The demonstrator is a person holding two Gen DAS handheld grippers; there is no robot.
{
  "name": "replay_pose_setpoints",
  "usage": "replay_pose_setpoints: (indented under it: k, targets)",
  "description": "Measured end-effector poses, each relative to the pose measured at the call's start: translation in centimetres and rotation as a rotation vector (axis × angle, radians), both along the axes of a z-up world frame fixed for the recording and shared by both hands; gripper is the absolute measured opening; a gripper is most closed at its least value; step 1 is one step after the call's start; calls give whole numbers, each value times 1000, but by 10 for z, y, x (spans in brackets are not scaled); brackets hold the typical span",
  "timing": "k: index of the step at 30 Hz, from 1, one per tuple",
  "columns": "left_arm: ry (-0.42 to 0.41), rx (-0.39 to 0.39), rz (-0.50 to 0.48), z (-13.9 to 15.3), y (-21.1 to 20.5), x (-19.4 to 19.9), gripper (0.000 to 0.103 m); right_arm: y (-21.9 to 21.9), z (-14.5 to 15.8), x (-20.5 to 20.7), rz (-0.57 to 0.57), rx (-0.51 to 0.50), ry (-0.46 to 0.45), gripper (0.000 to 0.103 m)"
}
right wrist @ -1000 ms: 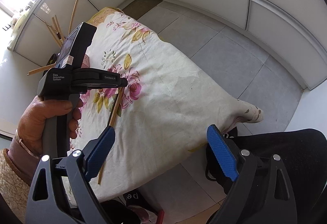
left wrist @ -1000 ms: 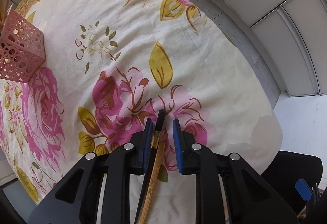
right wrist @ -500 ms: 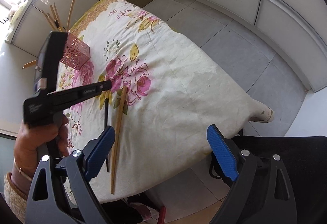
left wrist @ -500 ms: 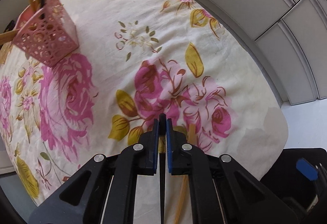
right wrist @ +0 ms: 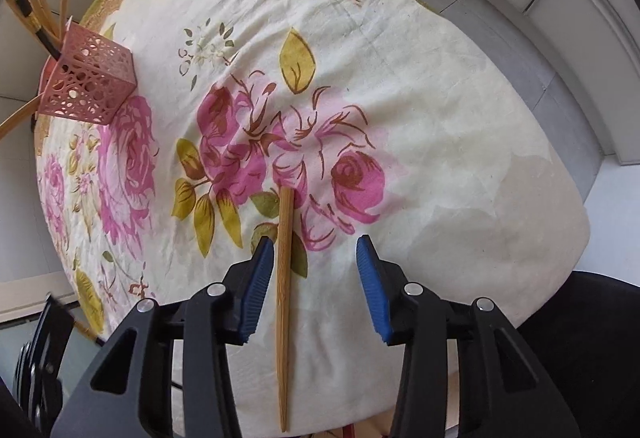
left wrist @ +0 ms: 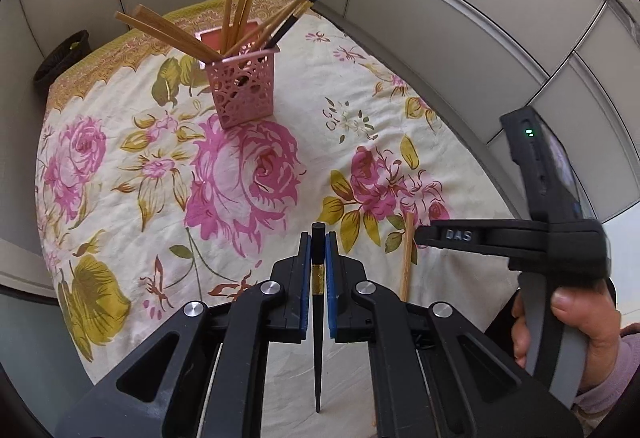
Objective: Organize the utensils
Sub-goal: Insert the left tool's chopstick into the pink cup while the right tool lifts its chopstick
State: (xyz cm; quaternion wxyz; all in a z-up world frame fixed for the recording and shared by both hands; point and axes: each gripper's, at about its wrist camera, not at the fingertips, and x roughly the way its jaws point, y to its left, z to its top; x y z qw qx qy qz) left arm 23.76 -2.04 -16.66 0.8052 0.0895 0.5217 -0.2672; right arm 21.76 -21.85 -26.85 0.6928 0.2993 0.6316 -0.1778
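Observation:
My left gripper is shut on a black chopstick with a gold band, held above the floral tablecloth. A pink lattice holder with several wooden and black chopsticks stands at the far side; it also shows in the right wrist view. My right gripper is open, low over a wooden chopstick that lies on the cloth between its fingers, nearer the left one. That chopstick also shows in the left wrist view, beside the right gripper's body.
The table's near edge drops off just behind both grippers. A dark bin stands on the floor past the far left corner. Grey wall panels run behind the table. A black chair sits at the right.
My left gripper has lifted the black chopstick off the cloth and turned toward the pink holder. My right gripper has come down over the wooden chopstick, still open.

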Motion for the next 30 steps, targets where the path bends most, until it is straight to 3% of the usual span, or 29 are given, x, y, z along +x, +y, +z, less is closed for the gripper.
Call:
replay_pose_setpoints:
  k: [7,9,10,16,19,30]
  targets:
    - [-44,-34,14,14,14,-6,6,6,-13,15,-26,14,4,44]
    - [-58,-32,24,17,16,-7,6,11,-13,22,-34,-19,0,33]
    - [-66,-34,30,19,18,-7,6,14,-14,23,-33,-16,-10,8]
    - [-143,-63,63,40,23,-15,6,32,-11,14,1,12,-102,8]
    - [-196,-73,84,53,24,-23,6,33,7,-8,30,-6,-192,8]
    - [-307,-121,165,87,20,-53,6,29,132,-76,172,-148,-576,8]
